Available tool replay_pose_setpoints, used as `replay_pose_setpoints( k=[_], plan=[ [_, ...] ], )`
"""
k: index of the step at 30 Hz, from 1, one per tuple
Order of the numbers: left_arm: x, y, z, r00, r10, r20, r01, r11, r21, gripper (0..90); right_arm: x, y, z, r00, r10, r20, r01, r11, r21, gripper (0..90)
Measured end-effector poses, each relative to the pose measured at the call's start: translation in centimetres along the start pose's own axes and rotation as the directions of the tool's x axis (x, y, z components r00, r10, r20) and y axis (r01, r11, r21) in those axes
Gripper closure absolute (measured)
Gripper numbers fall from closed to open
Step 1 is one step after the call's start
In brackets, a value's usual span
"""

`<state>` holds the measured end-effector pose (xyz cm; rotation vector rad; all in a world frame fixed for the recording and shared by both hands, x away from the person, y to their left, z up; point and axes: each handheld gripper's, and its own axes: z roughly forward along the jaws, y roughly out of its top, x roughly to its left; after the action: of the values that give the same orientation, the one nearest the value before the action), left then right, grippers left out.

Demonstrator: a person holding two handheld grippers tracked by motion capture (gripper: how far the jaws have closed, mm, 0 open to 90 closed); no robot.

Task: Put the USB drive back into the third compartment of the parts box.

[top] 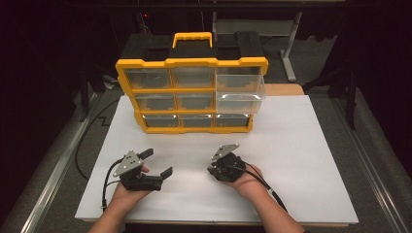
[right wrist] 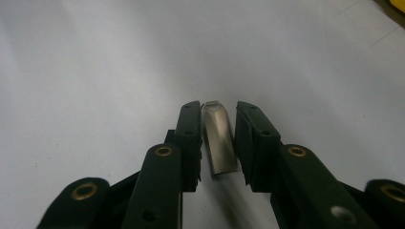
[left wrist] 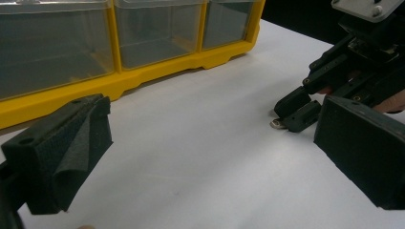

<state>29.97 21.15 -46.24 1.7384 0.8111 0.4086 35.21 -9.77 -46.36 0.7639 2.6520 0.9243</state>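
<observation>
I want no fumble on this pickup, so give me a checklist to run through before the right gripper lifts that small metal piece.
1. Metal piece lies between the right gripper jaws: ok.
2. Pads pressing on both sides of the piece: cannot tell; thin gaps seem to show.
3. Piece centred along the jaws: ok.
4. Left gripper open and holding nothing, apart from the piece: ok.
5. A drawer of the yellow organizer is pulled out, ready to receive: ok.
6. White tabletop between piece and organizer free of obstacles: ok.
</observation>
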Motion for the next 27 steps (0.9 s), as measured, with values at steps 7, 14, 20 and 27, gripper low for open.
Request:
replay_pose_setpoints(
  k=[7, 14, 20, 27],
  plan=[
    [-0.07, 0.0, -0.1, 1.0, 0.003, -0.002, -0.003, 1.0, 0.0, 0.2, -0.14, -0.1, 0.06, 0.9999, 0.008, -0.013, -0.008, 1.0, -0.008, 74.9],
    [-0.06, 0.0, 0.0, 1.0, 0.003, 0.001, -0.003, 1.0, -0.001, 0.2, -0.13, -0.1, 0.09, 0.9999, 0.011, -0.012, -0.011, 1.0, -0.01, 78.1],
    [-0.01, 0.04, 0.03, 1.0, -0.002, 0.001, 0.002, 1.0, -0.005, 0.2, -0.03, -0.13, 0.09, 1.0, 0.008, -0.001, -0.008, 1.0, -0.013, 80.0],
    [-0.01, 0.04, 0.16, 1.0, 0.004, 0.005, -0.004, 1.0, 0.0, 0.2, 0.06, -0.09, 0.05, 1.0, 0.001, 0.005, -0.001, 1.0, -0.013, 80.1]
  ],
)
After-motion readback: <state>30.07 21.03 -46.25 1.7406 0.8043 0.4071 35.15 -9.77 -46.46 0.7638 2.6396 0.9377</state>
